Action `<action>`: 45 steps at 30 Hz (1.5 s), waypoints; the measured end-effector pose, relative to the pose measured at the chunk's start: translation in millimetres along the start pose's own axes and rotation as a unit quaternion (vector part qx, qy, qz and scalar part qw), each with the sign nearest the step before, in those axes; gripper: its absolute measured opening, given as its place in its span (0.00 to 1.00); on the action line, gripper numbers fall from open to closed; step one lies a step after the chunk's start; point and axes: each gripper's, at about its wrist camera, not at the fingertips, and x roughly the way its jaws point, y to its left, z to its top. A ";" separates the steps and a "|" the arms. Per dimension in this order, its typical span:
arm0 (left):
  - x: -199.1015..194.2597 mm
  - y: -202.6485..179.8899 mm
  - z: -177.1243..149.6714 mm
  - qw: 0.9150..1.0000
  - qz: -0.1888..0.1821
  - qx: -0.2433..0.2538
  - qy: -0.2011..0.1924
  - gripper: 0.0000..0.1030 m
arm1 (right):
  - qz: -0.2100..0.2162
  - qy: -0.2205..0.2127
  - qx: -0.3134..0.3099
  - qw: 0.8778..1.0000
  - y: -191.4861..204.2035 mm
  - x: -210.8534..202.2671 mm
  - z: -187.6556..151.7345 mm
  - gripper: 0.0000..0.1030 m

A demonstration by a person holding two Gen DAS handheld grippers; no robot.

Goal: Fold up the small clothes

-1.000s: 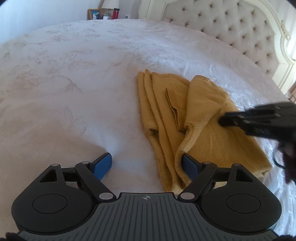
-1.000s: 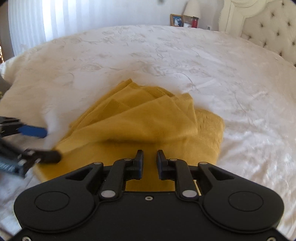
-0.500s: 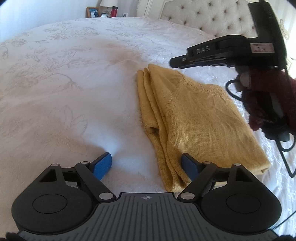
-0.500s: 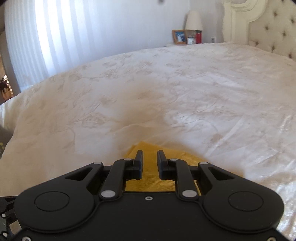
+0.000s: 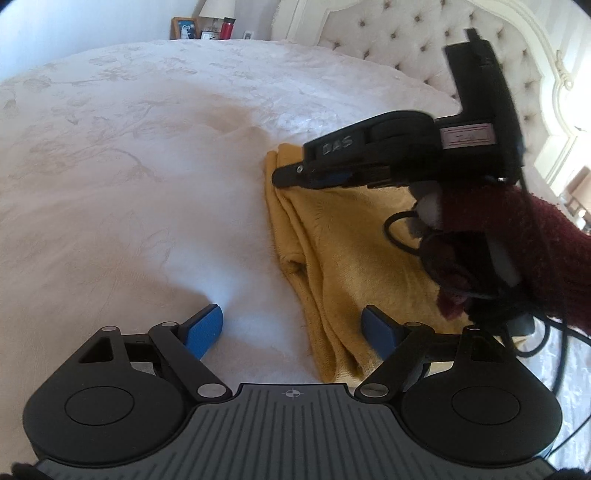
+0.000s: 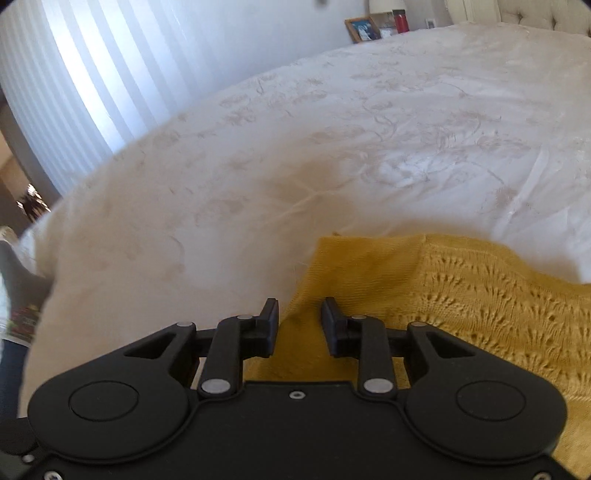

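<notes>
A mustard-yellow knit garment (image 5: 354, 258) lies folded on the white bedspread (image 5: 129, 192). My left gripper (image 5: 293, 332) is open, its blue pads astride the garment's near left edge, holding nothing. My right gripper (image 5: 284, 175) shows in the left wrist view over the garment's far left corner, held by a hand in a maroon glove (image 5: 517, 251). In the right wrist view the right gripper (image 6: 299, 319) has its jaws slightly apart just above the garment (image 6: 461, 295), near its left edge. No cloth shows between them.
A tufted cream headboard (image 5: 424, 40) runs along the far right. A nightstand with a photo frame (image 5: 184, 27), a red bottle (image 5: 228, 26) and a lamp stands behind the bed. Curtains (image 6: 92, 74) hang beyond the bed's left edge.
The upper flap of the garment has been laid flat. My right gripper swung up, then came down over the far left corner, and its jaws opened a little. My left gripper stayed put.
</notes>
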 end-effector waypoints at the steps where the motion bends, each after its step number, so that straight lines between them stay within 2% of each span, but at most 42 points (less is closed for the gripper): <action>1: -0.6 0.0 -0.2 1.000 -0.005 -0.001 -0.002 0.80 | 0.001 -0.011 0.001 1.000 -2.4 -7.6 -0.1 0.38; 2: -1.2 -0.2 -0.4 1.000 -0.014 -0.001 -0.005 0.80 | -0.001 -0.025 0.006 1.000 -6.7 -18.0 -1.1 0.45; 3: -1.2 -0.9 -0.2 1.000 -0.022 0.000 -0.007 0.80 | -0.003 -0.040 0.016 0.999 -12.9 -31.4 -3.0 0.58; 4: -0.6 -2.6 0.2 1.000 -0.030 0.003 -0.007 0.80 | -0.010 -0.056 0.028 0.998 -21.8 -46.1 -6.2 0.65; 5: -0.4 -4.8 0.2 0.999 -0.033 0.008 -0.008 0.81 | -0.019 -0.069 0.037 0.997 -29.6 -58.5 -9.7 0.77; 7: -0.5 -10.7 -1.2 0.999 -0.034 0.020 -0.017 0.83 | -0.050 -0.087 0.052 0.994 -49.5 -84.0 -18.6 0.78; 8: -0.7 -13.5 -2.7 0.999 -0.035 0.024 -0.021 0.88 | -0.066 -0.089 0.059 0.992 -58.5 -93.1 -22.9 0.80; 11: -0.4 -20.5 -5.1 0.998 -0.048 0.031 -0.031 0.91 | -0.093 -0.087 0.084 0.988 -89.4 -115.5 -40.2 0.98; 16: 10.0 -23.0 -7.4 0.998 -0.053 0.021 -0.020 0.92 | -0.089 -0.067 0.125 0.986 -122.1 -131.1 -65.1 0.99; 22: 22.7 -18.1 -2.7 0.998 -0.063 -0.018 0.003 0.99 | -0.021 -0.047 0.145 0.988 -132.7 -109.5 -71.2 1.00; 27: 41.4 -28.1 11.8 0.998 -0.058 -0.013 0.024 0.99 | 0.035 -0.043 0.150 0.987 -138.0 -86.1 -64.1 1.00; 30: 53.7 -31.6 20.1 0.996 -0.075 -0.020 0.032 0.99 | 0.073 -0.041 0.149 0.985 -139.8 -73.1 -57.2 1.00; 34: 63.0 -32.3 25.4 0.995 -0.090 -0.037 0.033 0.99 | 0.099 -0.040 0.153 0.982 -141.9 -68.0 -54.2 1.00; 36: 60.6 -31.3 22.8 0.994 -0.095 -0.048 0.032 0.99 | 0.114 -0.042 0.164 0.979 -147.6 -69.4 -56.6 1.00; 40: 51.1 -25.7 12.1 0.989 -0.128 -0.066 0.038 0.98 | 0.142 -0.048 0.191 0.970 -156.9 -77.3 -63.2 0.99; 41: 49.5 -25.4 10.1 0.988 -0.131 -0.070 0.039 0.98 | 0.141 -0.050 0.195 0.969 -156.8 -78.6 -64.6 0.95; 42: 49.3 -26.2 9.1 0.988 -0.131 -0.073 0.040 0.95 | 0.132 -0.049 0.195 0.971 -154.9 -79.0 -65.4 0.89; 43: 48.5 -27.1 8.8 0.988 -0.128 -0.078 0.040 0.85 | 0.119 -0.045 0.193 0.973 -152.7 -79.4 -65.4 0.67; 44: 48.6 -27.3 9.9 0.988 -0.122 -0.084 0.043 0.47 | 0.097 -0.040 0.193 0.976 -150.3 -79.6 -65.3 0.47; 45: 50.2 -26.8 11.3 0.988 -0.112 -0.092 0.052 0.18 | 0.082 -0.033 0.196 0.977 -148.7 -80.1 -64.1 0.46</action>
